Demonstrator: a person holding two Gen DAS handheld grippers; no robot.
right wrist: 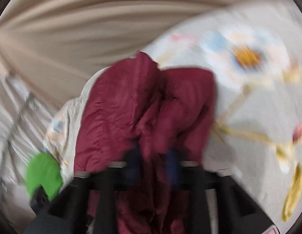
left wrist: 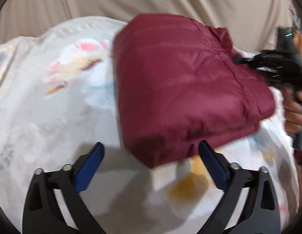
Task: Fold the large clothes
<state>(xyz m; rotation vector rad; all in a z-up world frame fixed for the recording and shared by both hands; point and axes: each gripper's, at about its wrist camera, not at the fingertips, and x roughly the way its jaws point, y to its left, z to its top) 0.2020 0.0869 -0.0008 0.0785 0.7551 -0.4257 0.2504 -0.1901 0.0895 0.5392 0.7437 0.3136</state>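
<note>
At the bottom of the left wrist view, the left gripper [left wrist: 151,150] is wide open and holds nothing. Just past it, in the middle of the frame, the dark red puffy jacket [left wrist: 182,89] sits folded in a fat bundle on the flowery bedsheet [left wrist: 53,101]. The right gripper [right wrist: 153,161] is pinched onto the jacket's edge. The puffy cloth may spring open or slip out if that pinch lets go. Beige curtains [left wrist: 151,0] hang behind.
</note>
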